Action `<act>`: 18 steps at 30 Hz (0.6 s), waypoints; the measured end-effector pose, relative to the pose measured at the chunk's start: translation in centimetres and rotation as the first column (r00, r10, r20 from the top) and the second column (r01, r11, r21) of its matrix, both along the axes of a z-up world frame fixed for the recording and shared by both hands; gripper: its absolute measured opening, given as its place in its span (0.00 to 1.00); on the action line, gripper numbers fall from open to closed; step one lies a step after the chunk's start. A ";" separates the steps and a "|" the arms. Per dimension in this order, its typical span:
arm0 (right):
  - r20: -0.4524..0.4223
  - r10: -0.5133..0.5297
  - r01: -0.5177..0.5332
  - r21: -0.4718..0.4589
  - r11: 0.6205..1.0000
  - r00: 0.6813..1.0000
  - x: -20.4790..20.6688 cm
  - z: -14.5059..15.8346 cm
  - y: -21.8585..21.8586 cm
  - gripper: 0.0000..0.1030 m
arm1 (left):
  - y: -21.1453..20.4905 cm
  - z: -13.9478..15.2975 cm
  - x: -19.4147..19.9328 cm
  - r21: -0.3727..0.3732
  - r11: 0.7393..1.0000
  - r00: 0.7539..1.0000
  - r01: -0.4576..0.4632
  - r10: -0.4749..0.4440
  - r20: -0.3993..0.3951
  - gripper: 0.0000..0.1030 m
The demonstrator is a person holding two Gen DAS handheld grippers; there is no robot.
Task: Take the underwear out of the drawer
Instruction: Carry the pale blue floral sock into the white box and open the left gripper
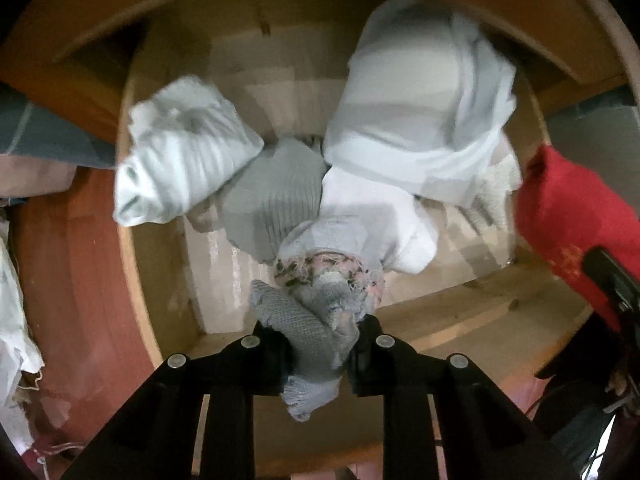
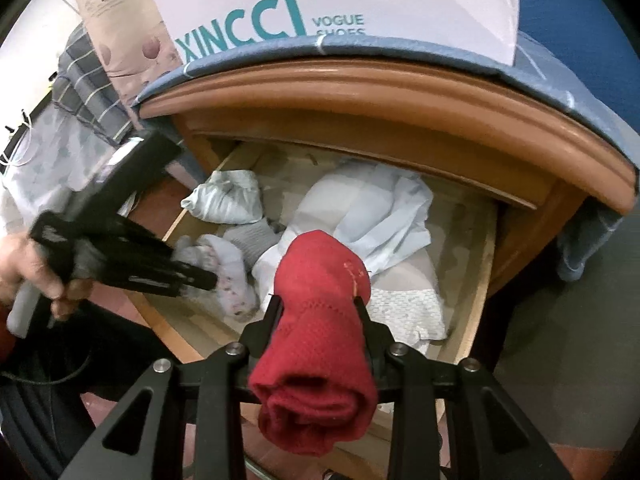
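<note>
Right hand-held gripper (image 2: 318, 304) clamped on rolled red underwear (image 2: 320, 344), held above the open drawer (image 2: 472, 280). Left hand-held gripper (image 1: 320, 344) pinched tight on a grey knit piece (image 1: 308, 336) with a floral band, just over the drawer front edge; its lower end is cut off behind the fingers. Behind: grey ribbed bundle (image 1: 272, 196), striped pale bundle (image 1: 180, 152), white garments (image 1: 420, 112) at the back. Drawer's far end is hidden under the cabinet top (image 2: 400, 92). Shoe bag (image 2: 320, 4) print partly cut off.
</note>
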State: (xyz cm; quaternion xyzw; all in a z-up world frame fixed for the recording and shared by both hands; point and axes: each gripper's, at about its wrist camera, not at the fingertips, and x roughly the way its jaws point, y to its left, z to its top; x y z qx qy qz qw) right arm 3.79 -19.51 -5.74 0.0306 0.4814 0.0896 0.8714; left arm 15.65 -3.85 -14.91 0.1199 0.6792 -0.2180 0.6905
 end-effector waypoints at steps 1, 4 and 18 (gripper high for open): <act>-0.001 -0.009 0.009 -0.001 1.000 1.000 0.0 0.1 -0.1 0.31 | 0.1 0.6 -0.4 -0.012 1.000 1.000 -0.003 0.003 0.013 0.18; 0.004 -0.018 0.018 -0.006 1.000 1.000 -0.2 0.4 -0.1 0.31 | 1.3 2.7 -1.1 -0.057 0.998 0.998 -0.012 0.015 0.059 0.18; 0.017 -0.061 0.061 -0.031 0.998 0.998 -0.7 -0.7 -0.5 0.31 | 4.6 16.4 -4.3 -0.193 0.981 0.940 -0.015 0.079 0.332 0.18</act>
